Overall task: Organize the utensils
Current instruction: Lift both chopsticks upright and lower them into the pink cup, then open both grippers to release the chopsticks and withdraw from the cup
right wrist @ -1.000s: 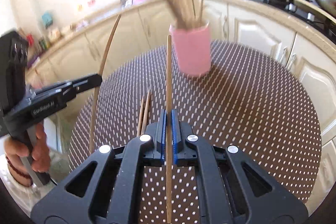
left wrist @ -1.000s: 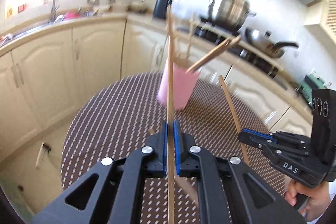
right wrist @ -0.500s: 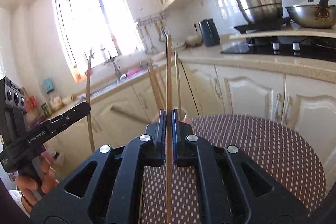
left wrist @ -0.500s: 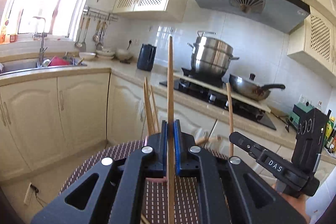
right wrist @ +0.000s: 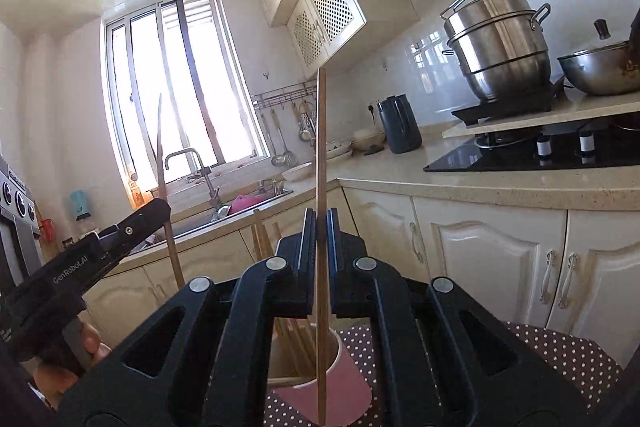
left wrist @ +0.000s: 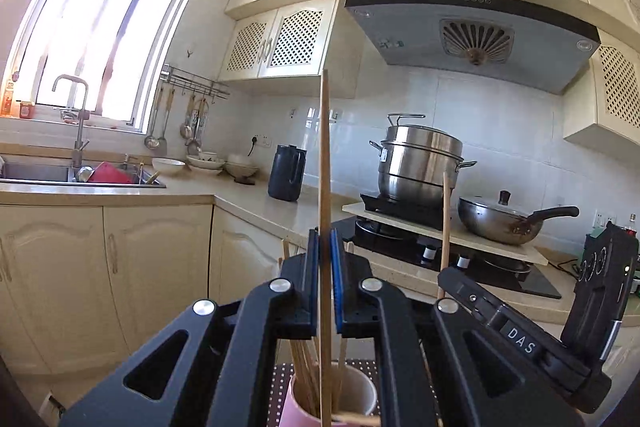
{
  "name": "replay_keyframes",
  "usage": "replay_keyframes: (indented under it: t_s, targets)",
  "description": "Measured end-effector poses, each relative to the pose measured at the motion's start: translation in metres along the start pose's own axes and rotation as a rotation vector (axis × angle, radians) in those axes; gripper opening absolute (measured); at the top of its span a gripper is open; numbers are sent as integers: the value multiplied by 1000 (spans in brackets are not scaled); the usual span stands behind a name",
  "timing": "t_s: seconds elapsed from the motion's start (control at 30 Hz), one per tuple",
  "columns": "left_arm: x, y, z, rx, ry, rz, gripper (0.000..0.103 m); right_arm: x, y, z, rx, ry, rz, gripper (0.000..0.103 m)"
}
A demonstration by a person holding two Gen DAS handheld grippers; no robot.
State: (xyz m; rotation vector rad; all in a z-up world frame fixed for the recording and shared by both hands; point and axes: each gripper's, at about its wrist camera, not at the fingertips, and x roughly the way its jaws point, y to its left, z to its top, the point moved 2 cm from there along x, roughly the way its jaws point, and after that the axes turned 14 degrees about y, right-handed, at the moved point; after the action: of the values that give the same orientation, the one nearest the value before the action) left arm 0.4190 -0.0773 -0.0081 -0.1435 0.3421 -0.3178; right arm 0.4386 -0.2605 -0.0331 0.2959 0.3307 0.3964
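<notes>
My left gripper (left wrist: 325,259) is shut on a wooden chopstick (left wrist: 324,155) held upright, its lower end over the pink cup (left wrist: 352,399) that holds several chopsticks. My right gripper (right wrist: 319,239) is shut on another upright chopstick (right wrist: 321,147), its lower end in front of the pink cup (right wrist: 344,391). The right gripper also shows in the left wrist view (left wrist: 446,269) with its chopstick (left wrist: 445,211). The left gripper shows in the right wrist view (right wrist: 164,205) with its chopstick (right wrist: 160,147).
The cup stands on a brown dotted round table (right wrist: 560,351). Behind are cream cabinets (right wrist: 492,255), a counter with a sink (left wrist: 36,173), a black kettle (left wrist: 286,173), a steel pot (left wrist: 420,163) and a wok (left wrist: 500,221) on the stove.
Both grippers have tilted up to level and moved over the pink cup, bringing their chopsticks upright above it. The cup now sits just below both grippers.
</notes>
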Motion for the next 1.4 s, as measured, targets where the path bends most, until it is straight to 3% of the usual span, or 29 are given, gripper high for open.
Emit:
replay_keyframes:
  t_s: [0.17,0.4,0.73,1.2,1.27,1.3,1.4]
  targets:
    - [16,11,0,-26,-25,-7,6,12,1,7,-13,-58,31,6]
    - [35,21,-12,-42,-16,-3,6,30,6,5,-41,-68,69,6]
    - [44,23,-33,-27,45,-17,6,35,4,-16,-66,-9,83,6]
    - [24,11,-57,25,108,-33,8,16,3,-45,-74,63,90,6]
    - [21,10,-57,30,115,-26,15,16,4,-49,-76,81,97,6]
    - [18,11,-58,28,113,-20,26,15,4,-50,-69,87,101,6]
    - [11,12,-56,23,117,-17,29,14,5,-53,-61,108,102,6]
